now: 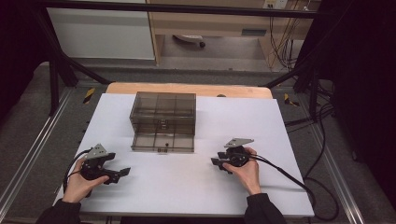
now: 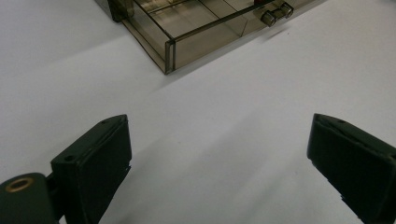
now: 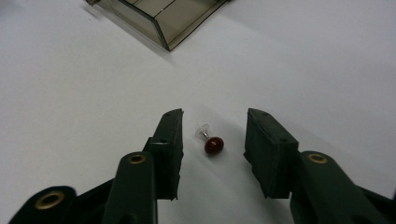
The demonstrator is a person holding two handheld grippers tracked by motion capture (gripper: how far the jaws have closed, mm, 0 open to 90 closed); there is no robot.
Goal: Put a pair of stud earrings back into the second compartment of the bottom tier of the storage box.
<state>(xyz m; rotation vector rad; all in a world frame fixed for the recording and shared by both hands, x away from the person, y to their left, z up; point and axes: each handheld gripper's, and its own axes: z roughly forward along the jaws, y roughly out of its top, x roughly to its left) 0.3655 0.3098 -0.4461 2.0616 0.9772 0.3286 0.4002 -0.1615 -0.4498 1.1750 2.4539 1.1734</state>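
A smoky see-through drawer box (image 1: 162, 116) stands at the middle of the white table, its bottom drawer (image 1: 162, 142) pulled out toward me. In the right gripper view a small pin with a dark red ball head (image 3: 214, 145) and a clear end lies on the table. My right gripper (image 3: 215, 135) stands around the pin, a gap showing on each side of it, so the pads do not touch it. In the high view that gripper (image 1: 216, 163) lies right of the drawer. My left gripper (image 2: 219, 154) is wide open over bare table, also at front left (image 1: 122, 173).
The open drawer's corner (image 2: 168, 56) and its metal knob (image 2: 275, 14) lie ahead of the left gripper. The white table top (image 1: 187, 191) spreads around both hands. A black frame and cables (image 1: 299, 179) run along the table's right side.
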